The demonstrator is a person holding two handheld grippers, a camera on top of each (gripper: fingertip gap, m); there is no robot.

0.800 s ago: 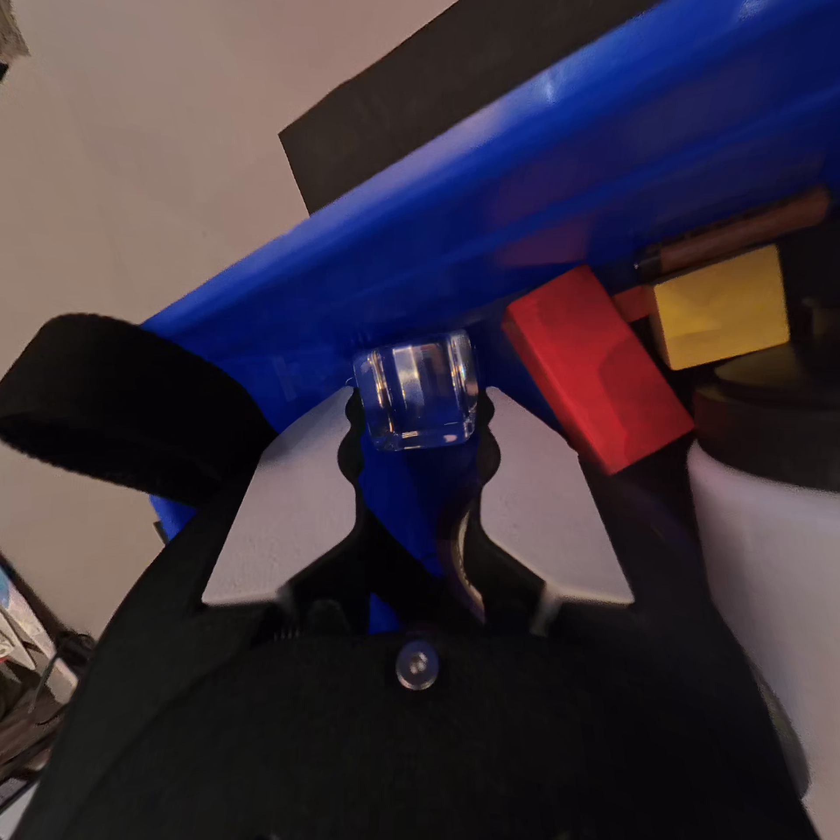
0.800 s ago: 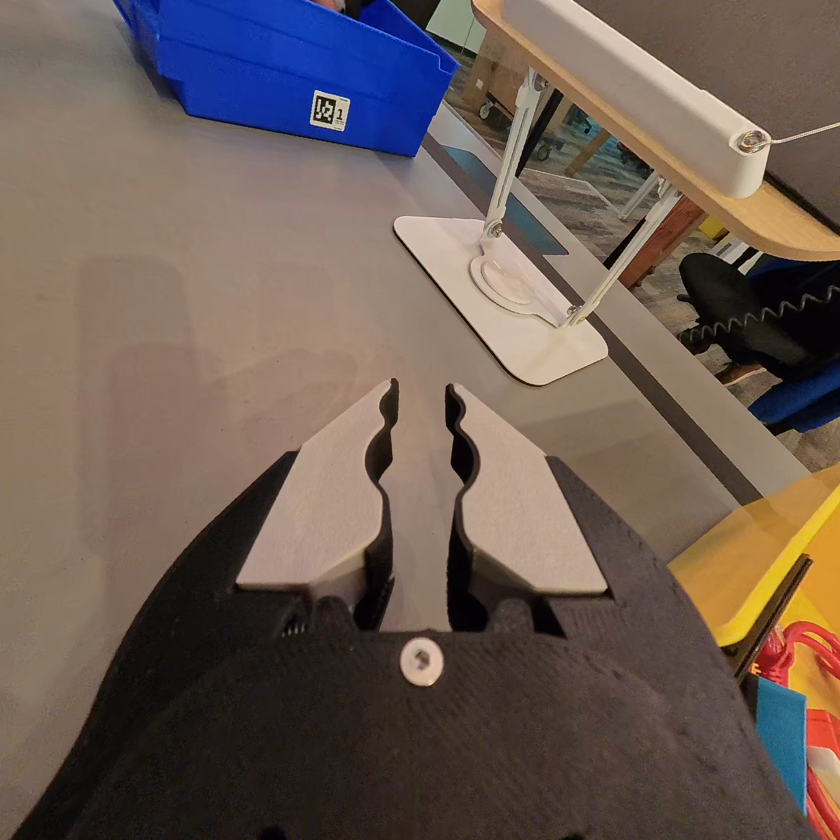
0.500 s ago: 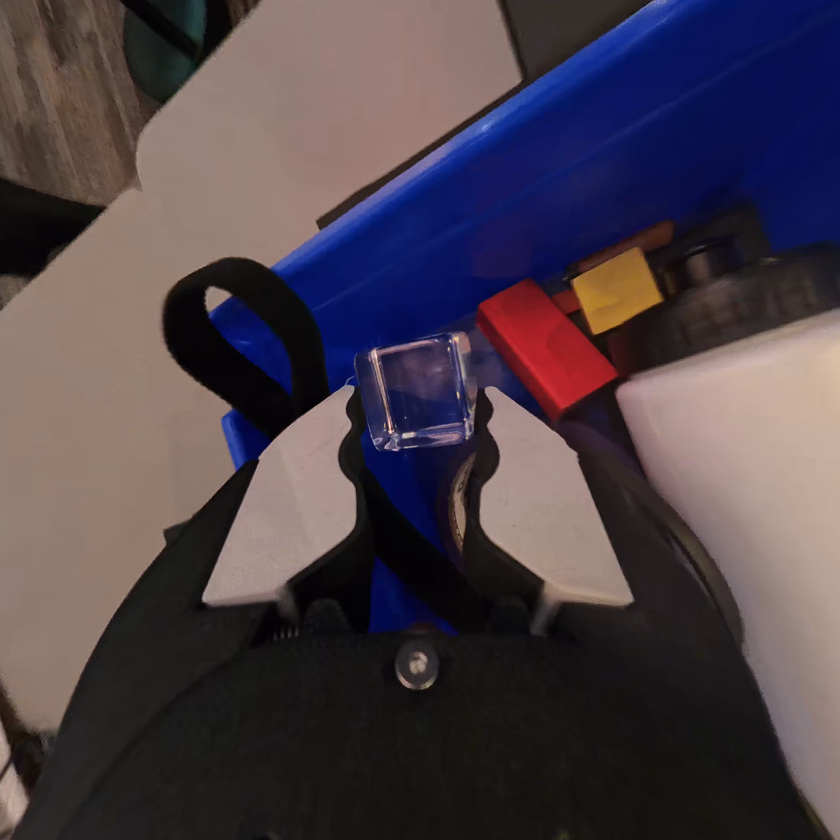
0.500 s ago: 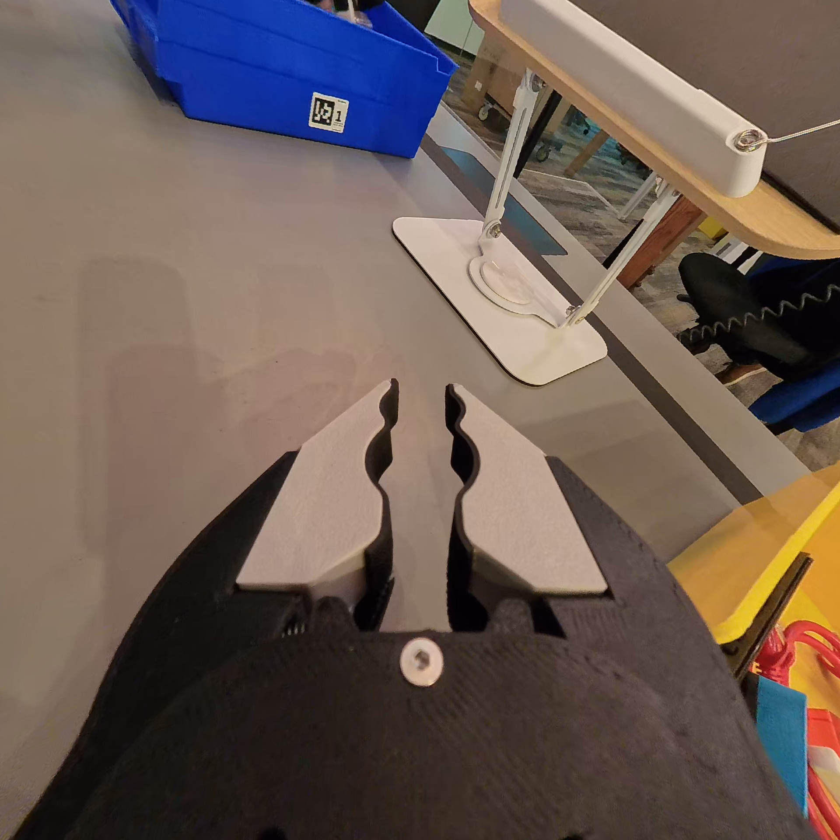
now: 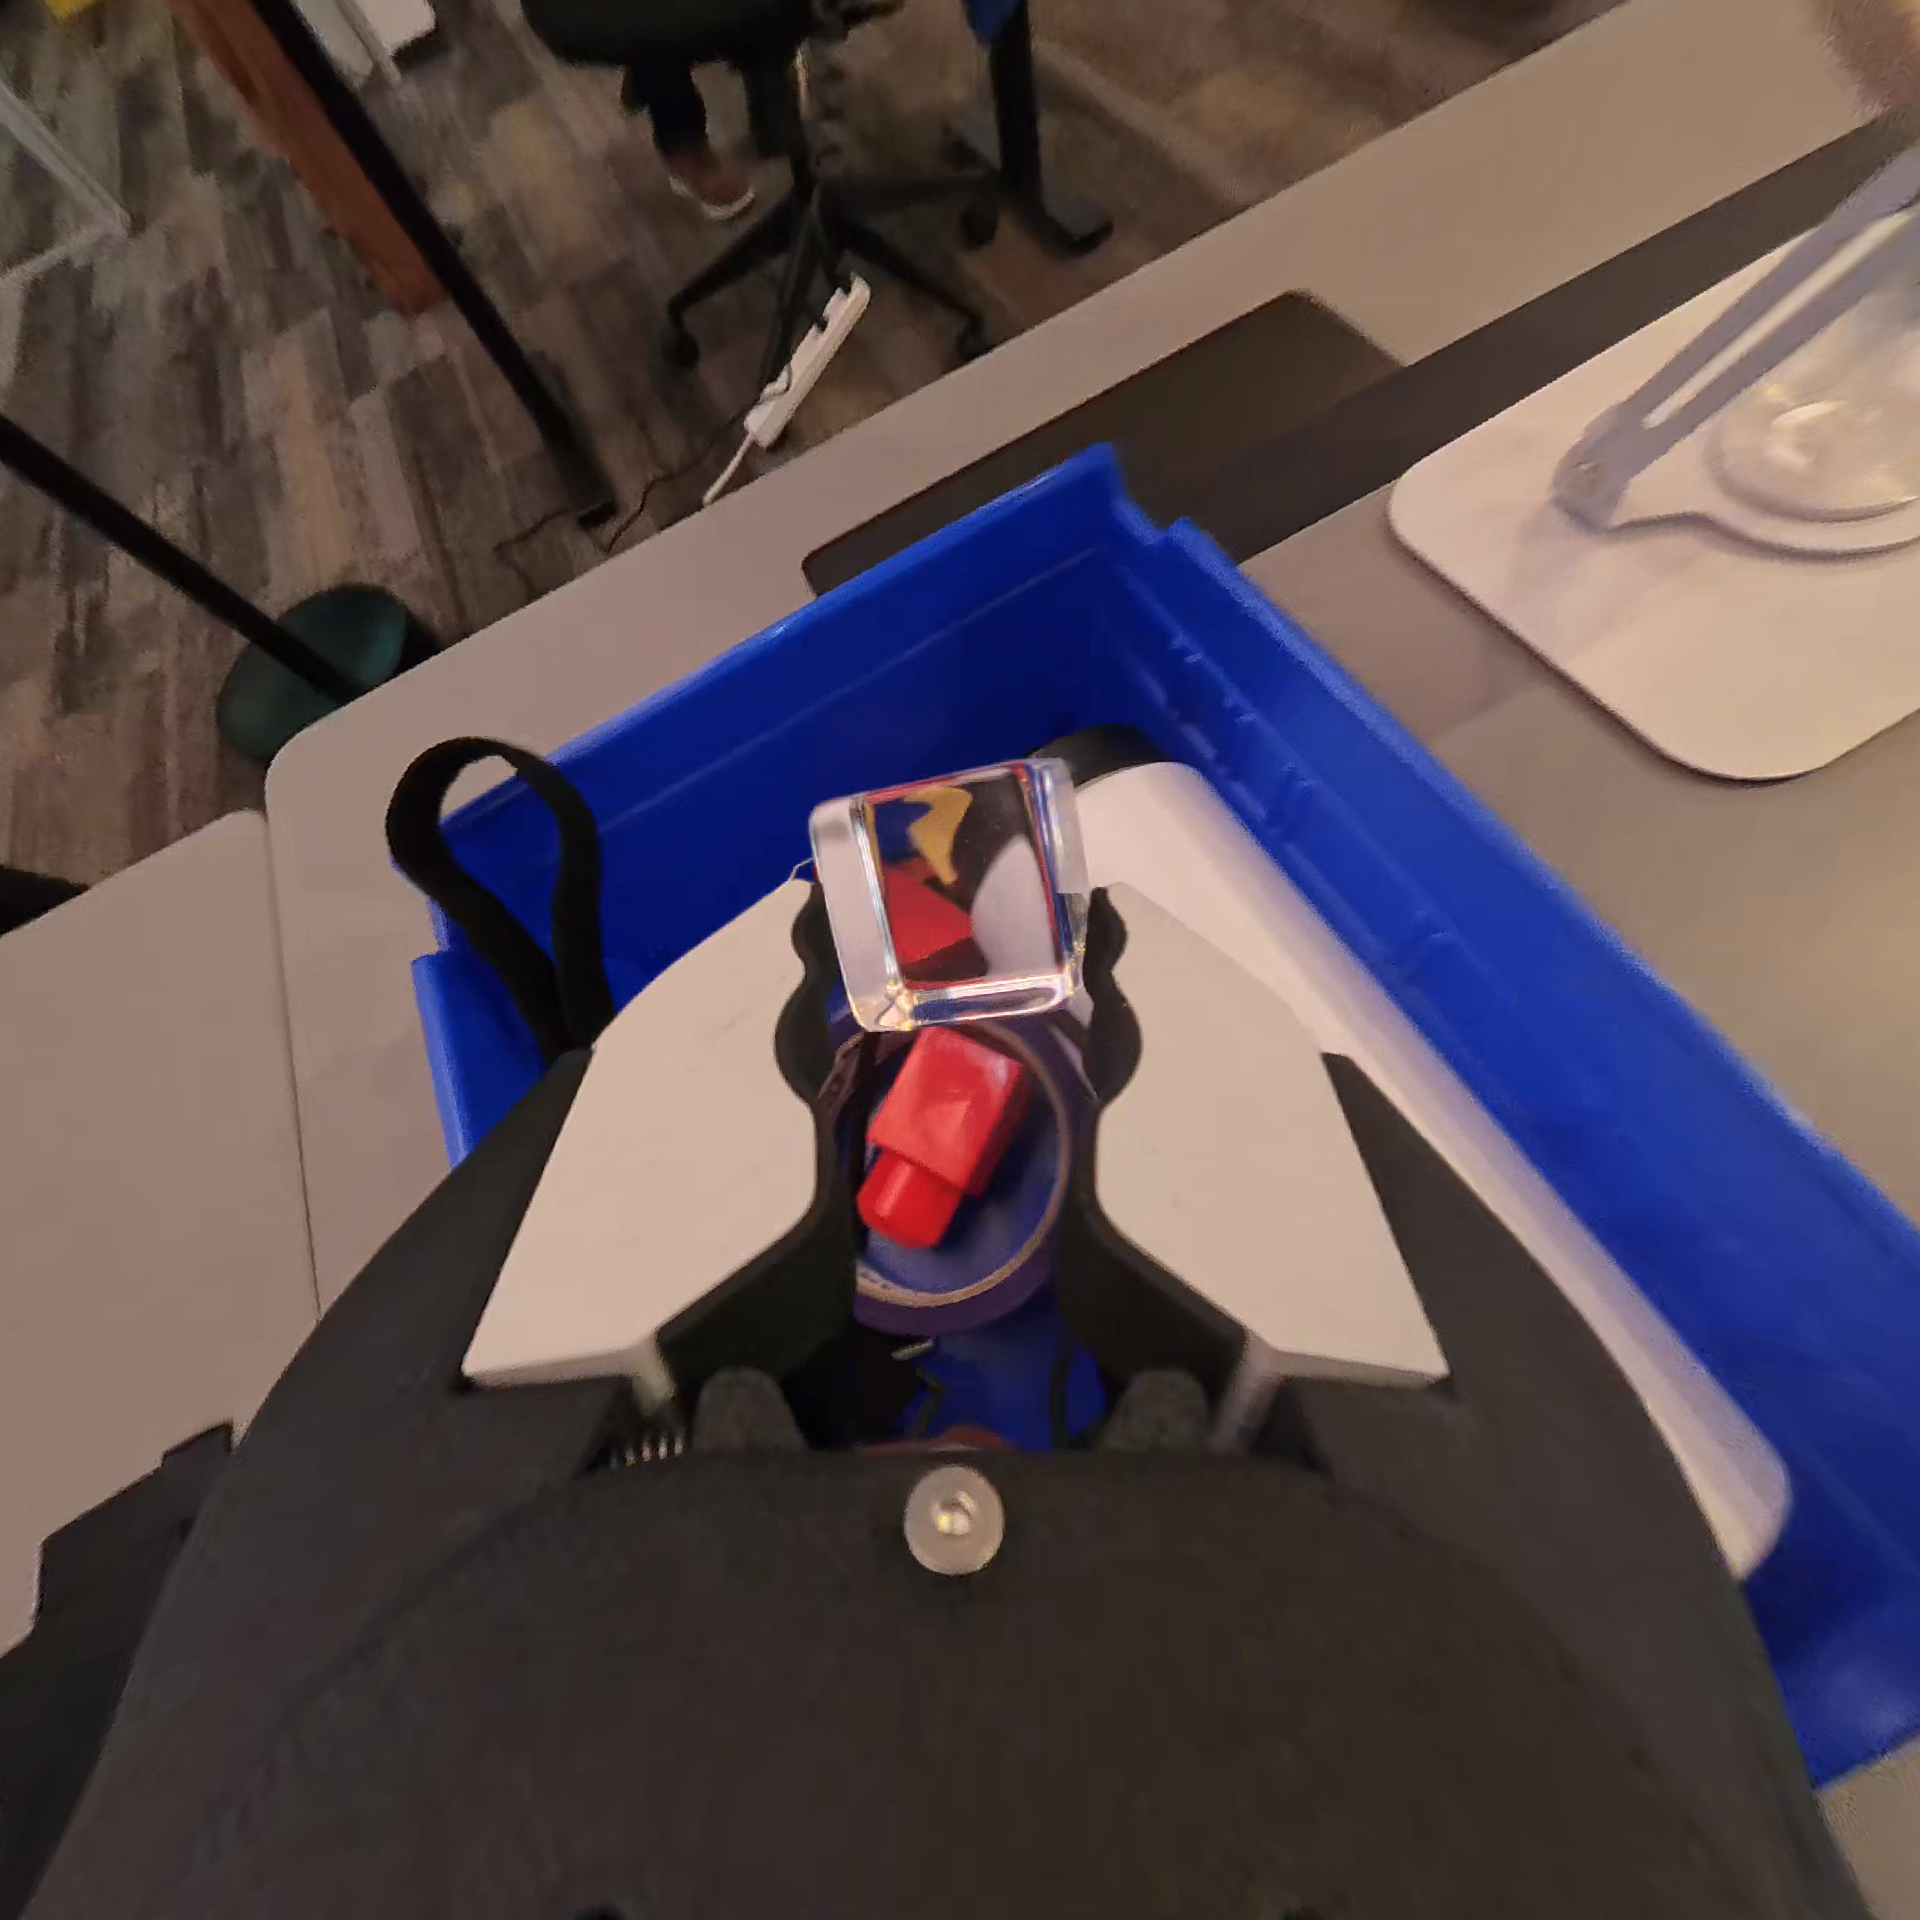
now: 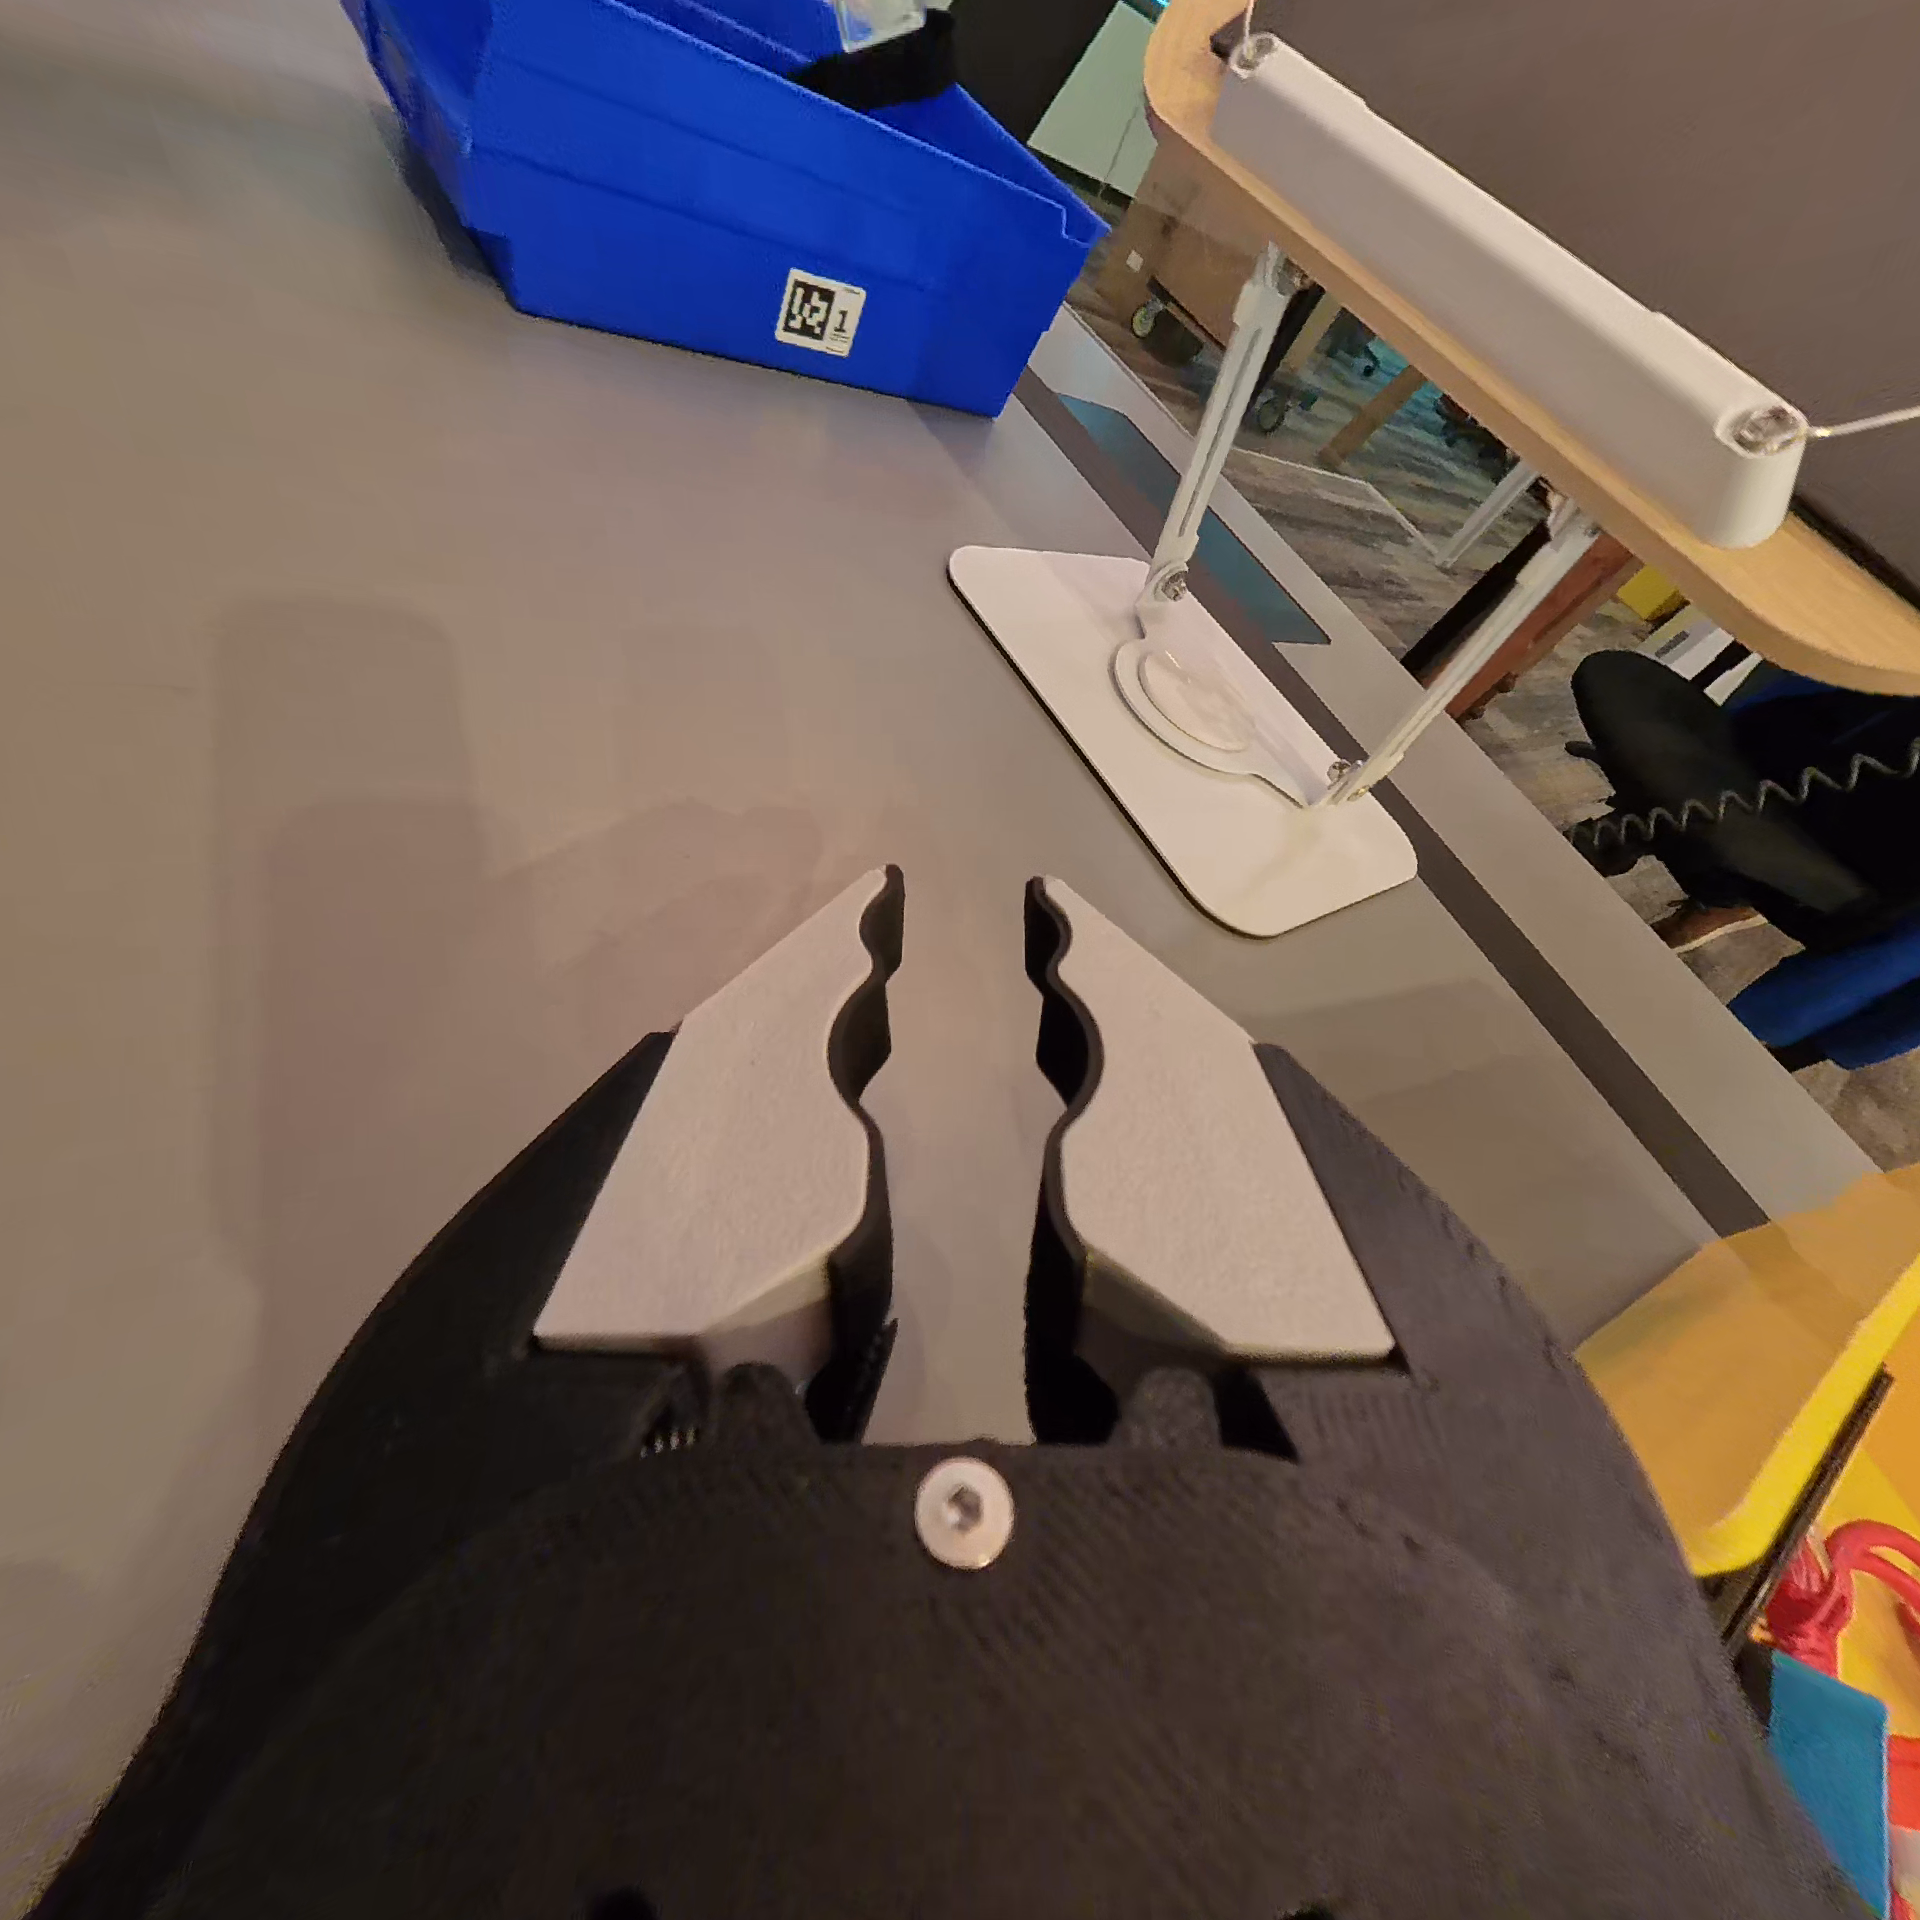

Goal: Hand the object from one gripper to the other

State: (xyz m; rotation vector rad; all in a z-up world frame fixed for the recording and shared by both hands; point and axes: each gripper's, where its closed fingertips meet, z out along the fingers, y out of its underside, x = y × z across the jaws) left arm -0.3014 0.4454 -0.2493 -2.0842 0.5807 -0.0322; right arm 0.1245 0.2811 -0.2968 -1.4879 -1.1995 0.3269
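My left gripper (image 5: 956,914) is shut on a clear cube (image 5: 951,899), held at the fingertips above the blue bin (image 5: 1351,935). A red block (image 5: 935,1132) lies inside a purple tape roll (image 5: 956,1288) in the bin, below the jaws. My right gripper (image 6: 961,883) is empty, its jaws a narrow gap apart, low over the grey table (image 6: 468,675). In the right wrist view the bin (image 6: 727,229) stands far ahead, with the other gripper's dark tip (image 6: 883,73) above it.
A black strap loop (image 5: 488,831) and a white box (image 5: 1195,862) sit in the bin. A white lamp base (image 6: 1174,727) with thin legs stands right of the bin. A wooden shelf (image 6: 1455,301) overhangs at right. Yellow items (image 6: 1766,1351) lie at the near right. Across from one pair of fingers to the other is roughly 45 centimetres.
My left gripper has risen out of the bin with the clear cube, so the bin's rim and the floor beyond now show. My right gripper has shifted slightly; the bin looks nearer.
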